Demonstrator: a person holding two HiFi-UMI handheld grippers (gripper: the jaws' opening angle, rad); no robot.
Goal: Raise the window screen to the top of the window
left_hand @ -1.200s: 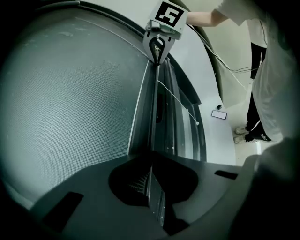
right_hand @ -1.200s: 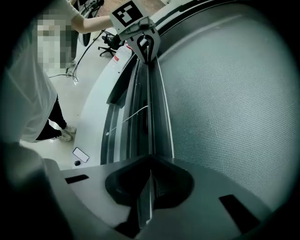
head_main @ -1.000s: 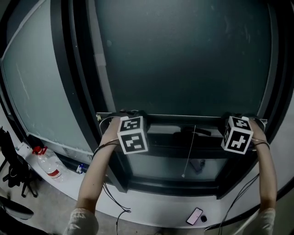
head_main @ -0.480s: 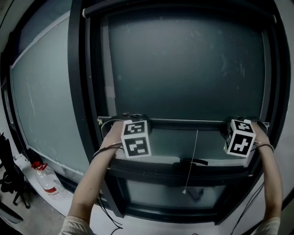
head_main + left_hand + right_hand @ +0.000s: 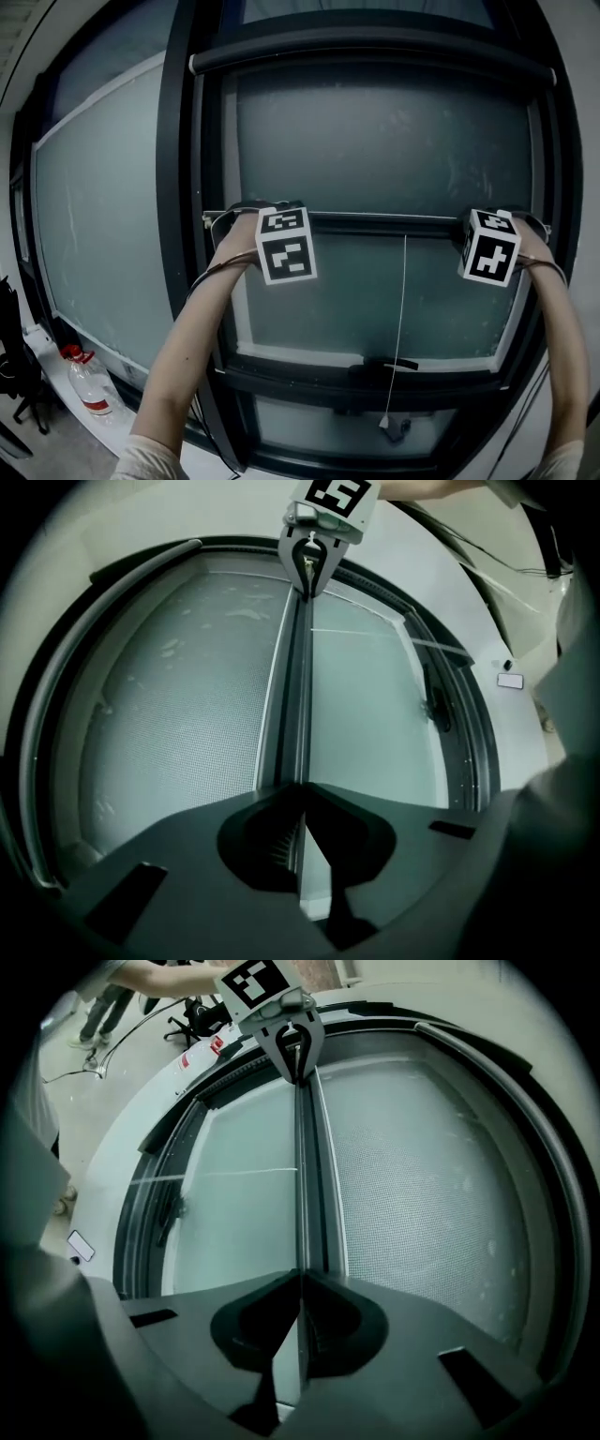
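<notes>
Left gripper view: left gripper [image 5: 298, 799] fingers nearly together, pinched on the edge of the screen's rail [image 5: 298, 686]. The rail runs from the fingers toward 12 o'clock, with mesh [image 5: 178, 724] at 9 and bare glass [image 5: 375, 724] at 3.

Right gripper view: right gripper [image 5: 300, 1283] the same, only a thin slit, clamped on the rail's other end. Mesh at 3, glass at 9.

Head view: rail level, a little above centre, one gripper at each end, about 9 and 3. Roller box [image 5: 375, 47] at 12, well apart from the rail. Cord [image 5: 403, 309] hangs from the rail toward 6.

Step, as judged: the lift, roughly half done. The next move calls for both ends going up evenly toward 12, grip kept, so the rail does not cock in its tracks.
</notes>
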